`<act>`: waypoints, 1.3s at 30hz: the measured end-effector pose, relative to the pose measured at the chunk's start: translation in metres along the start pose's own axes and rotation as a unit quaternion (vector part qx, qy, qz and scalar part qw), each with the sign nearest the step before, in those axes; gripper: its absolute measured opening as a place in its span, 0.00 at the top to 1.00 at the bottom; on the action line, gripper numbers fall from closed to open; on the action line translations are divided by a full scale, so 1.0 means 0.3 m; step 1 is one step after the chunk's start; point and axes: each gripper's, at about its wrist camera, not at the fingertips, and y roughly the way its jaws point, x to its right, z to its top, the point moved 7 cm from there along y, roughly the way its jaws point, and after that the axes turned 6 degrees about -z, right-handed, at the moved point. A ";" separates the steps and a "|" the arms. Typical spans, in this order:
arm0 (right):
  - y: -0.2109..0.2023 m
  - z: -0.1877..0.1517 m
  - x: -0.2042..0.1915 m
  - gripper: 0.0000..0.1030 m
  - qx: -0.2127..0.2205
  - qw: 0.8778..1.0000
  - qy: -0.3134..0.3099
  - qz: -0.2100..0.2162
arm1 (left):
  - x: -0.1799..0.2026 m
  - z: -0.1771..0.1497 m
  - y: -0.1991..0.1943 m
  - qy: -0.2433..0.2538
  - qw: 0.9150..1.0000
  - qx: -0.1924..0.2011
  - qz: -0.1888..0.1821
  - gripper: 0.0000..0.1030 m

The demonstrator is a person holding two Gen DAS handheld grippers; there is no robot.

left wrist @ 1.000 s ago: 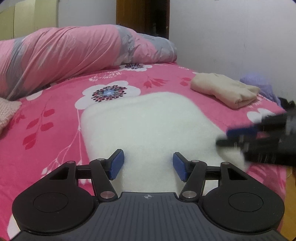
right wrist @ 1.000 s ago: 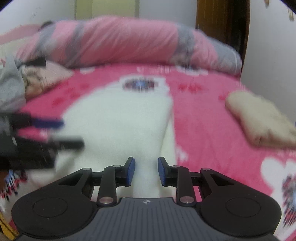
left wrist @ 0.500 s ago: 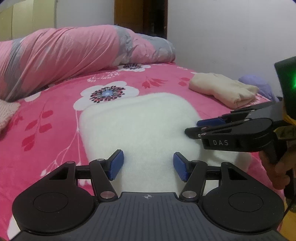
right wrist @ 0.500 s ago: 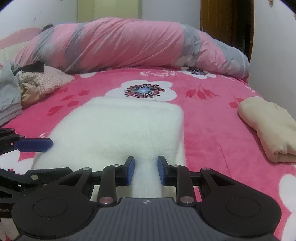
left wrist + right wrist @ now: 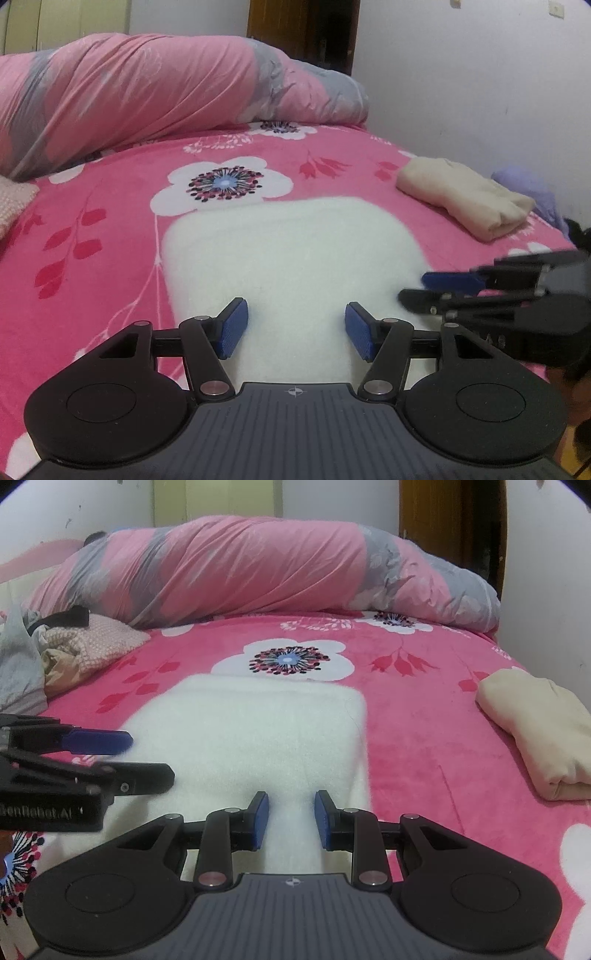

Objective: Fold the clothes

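Nearest in the left wrist view, the left gripper (image 5: 296, 329) hangs over the near end of a white fleece garment (image 5: 291, 258), its blue-padded jaws spread wide with only fleece showing below the gap and nothing pinched. In the right wrist view, the right gripper (image 5: 291, 819) sits over the same garment's near right part, its jaws apart by a narrower gap, also pinching nothing. Each gripper reaches into the other's view from the side, blurred in the left wrist view, close above the fleece.

The white fleece garment lies flat in a folded rectangle on a bed covered by a bright pink floral blanket (image 5: 424, 731). A large white flower print (image 5: 286, 661) sits just beyond its far edge.

To the right, apart from the fleece, rests a folded cream garment (image 5: 543, 734). Past it in the left wrist view, near the wall, is something lilac (image 5: 528, 188), too unclear to name. To the left lies a loose heap of clothes (image 5: 70, 646), with pale pink knit and grey cloth.

Farthest, a rolled pink and grey quilt (image 5: 258, 568) stretches across the bed's far end.
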 end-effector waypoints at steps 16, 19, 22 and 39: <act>0.157 0.077 0.019 0.72 0.007 1.000 0.020 0.018 | -0.017 0.040 -0.041 0.008 0.999 0.036 -0.013 0.44; 0.158 0.074 0.017 0.72 0.007 1.000 0.020 0.018 | -0.041 0.081 -0.020 0.001 0.999 0.036 -0.006 0.44; 0.155 0.070 0.018 0.72 0.008 1.000 0.020 0.017 | -0.080 0.082 0.046 -0.019 1.000 0.011 -0.004 0.44; 0.311 0.182 0.045 0.73 -0.018 1.000 0.024 0.001 | -0.087 0.042 0.061 -0.022 1.000 0.018 -0.005 0.42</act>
